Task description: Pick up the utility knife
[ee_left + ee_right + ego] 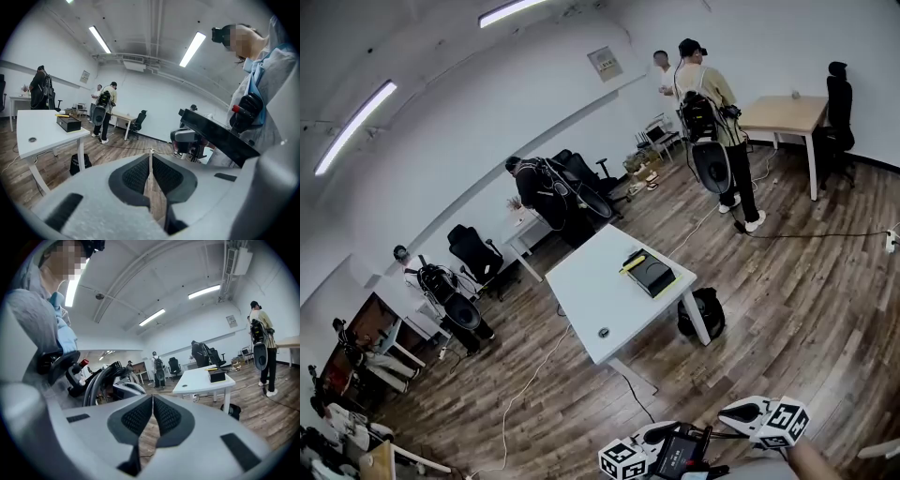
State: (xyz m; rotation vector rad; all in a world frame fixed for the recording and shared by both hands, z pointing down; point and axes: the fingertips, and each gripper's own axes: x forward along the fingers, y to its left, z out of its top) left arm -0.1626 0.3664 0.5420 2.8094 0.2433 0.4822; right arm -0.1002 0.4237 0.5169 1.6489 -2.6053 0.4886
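Note:
A yellow utility knife (630,263) lies on the white table (591,291) against the far side of a black box (655,277). It also shows as a thin yellow strip in the left gripper view (62,115) and in the right gripper view (213,369). Both grippers are held well short of the table, close to the person's body. The left gripper (151,161) is shut with nothing between its pads. Likewise, the right gripper (153,404) is shut and empty. Only their marker cubes show at the bottom of the head view.
A small dark round object (603,332) sits near the table's near end. A black bag (703,314) stands on the wooden floor by a table leg. A cable (525,384) trails across the floor. Other people (712,122), office chairs and desks stand farther off.

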